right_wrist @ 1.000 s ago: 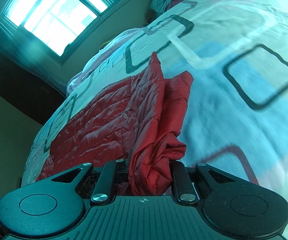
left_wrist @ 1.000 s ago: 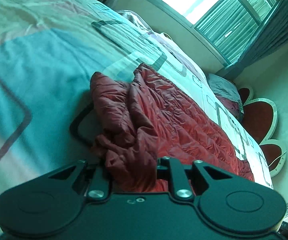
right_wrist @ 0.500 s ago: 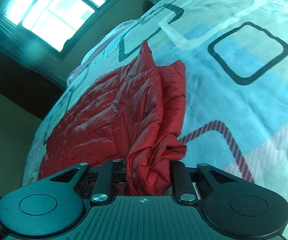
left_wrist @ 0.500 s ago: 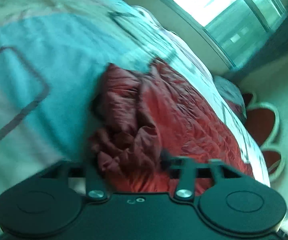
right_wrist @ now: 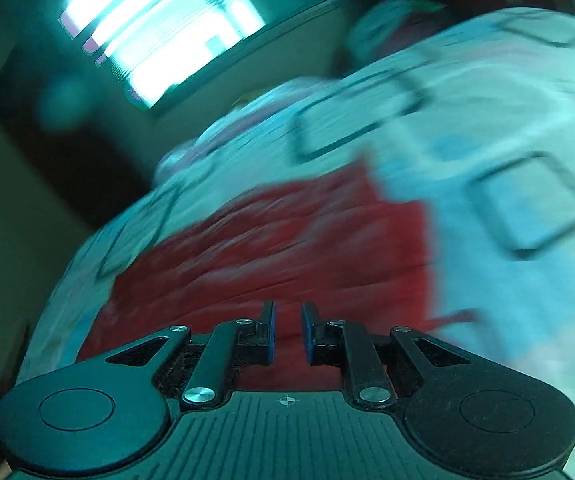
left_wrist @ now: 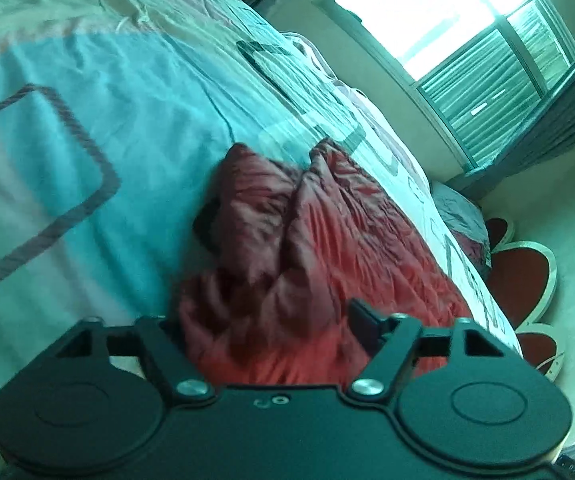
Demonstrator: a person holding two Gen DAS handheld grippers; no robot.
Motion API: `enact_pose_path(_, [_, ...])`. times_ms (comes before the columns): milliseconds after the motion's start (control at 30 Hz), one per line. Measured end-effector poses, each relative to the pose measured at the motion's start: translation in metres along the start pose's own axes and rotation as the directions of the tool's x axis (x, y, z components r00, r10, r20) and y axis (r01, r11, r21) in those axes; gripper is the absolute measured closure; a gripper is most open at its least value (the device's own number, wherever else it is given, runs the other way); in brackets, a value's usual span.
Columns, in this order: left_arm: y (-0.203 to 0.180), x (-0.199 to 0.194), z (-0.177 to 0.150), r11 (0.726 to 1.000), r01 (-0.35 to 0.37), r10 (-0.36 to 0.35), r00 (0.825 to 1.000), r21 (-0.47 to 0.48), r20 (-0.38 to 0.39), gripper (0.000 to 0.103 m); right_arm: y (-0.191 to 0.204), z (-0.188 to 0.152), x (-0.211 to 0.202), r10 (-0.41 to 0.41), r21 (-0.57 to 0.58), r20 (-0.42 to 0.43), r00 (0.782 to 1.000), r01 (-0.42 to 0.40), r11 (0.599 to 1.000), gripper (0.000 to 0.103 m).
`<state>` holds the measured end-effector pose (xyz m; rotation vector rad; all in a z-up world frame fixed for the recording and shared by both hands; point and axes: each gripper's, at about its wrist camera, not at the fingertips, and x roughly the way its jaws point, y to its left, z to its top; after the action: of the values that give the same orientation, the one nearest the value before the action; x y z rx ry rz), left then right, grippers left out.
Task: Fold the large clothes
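Currently we log: red jacket (left_wrist: pixel 327 256) bunched on bedspread (left_wrist: pixel 87 120). L gripper (left_wrist: pixel 271 328) spread, fabric between fingers. R gripper (right_wrist: pixel 287 332) empty, narrow gap, over jacket (right_wrist: pixel 287 240); only L view shows pillow (left_wrist: pixel 463 216).

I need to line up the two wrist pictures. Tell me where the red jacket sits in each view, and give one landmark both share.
Left wrist: the red jacket fills the lower middle, bunched, running up from between the fingers of the left gripper.
Right wrist: the red jacket, blurred, spreads across the middle, above the right gripper.
Shared landmark: the bright window beyond the patterned bedspread.
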<state>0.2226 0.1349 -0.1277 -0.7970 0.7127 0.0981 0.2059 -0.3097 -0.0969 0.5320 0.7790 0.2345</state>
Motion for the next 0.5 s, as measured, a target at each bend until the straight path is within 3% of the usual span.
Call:
enact_pose_path(100, [-0.003, 0.009, 0.004, 1.0, 0.022, -0.022, 1.0, 0.013, -0.018, 0.077, 0.037, -0.005, 0.033, 0.038, -0.06, -0.07, 0.997, -0.042, 0.997, 0.088])
enact_pose_path(167, [-0.01, 0.005, 0.002, 0.998, 0.028, -0.028, 1.0, 0.058, -0.002, 0.085, 0.053, -0.012, 0.048, 0.054, -0.076, -0.102, 0.993, -0.062, 0.995, 0.088])
enact_pose_path(267, [-0.017, -0.006, -0.001, 0.994, 0.055, -0.057, 0.998, 0.095, 0.024, 0.087, 0.059, -0.021, 0.082, 0.001, -0.1, -0.184, 0.983, -0.02, 0.995, 0.088])
enact_pose_path(367, [-0.022, -0.013, -0.003, 0.985, 0.086, -0.093, 0.995, 0.147, 0.043, 0.087, 0.052, -0.031, 0.111, -0.064, -0.111, -0.223, 0.973, 0.04, 0.993, 0.103])
enact_pose_path(500, [-0.02, -0.01, -0.001, 0.984, 0.071, -0.074, 0.997, 0.162, 0.013, 0.087, 0.051, -0.02, 0.102, -0.043, -0.045, -0.22, 0.975, 0.034, 0.998, 0.103])
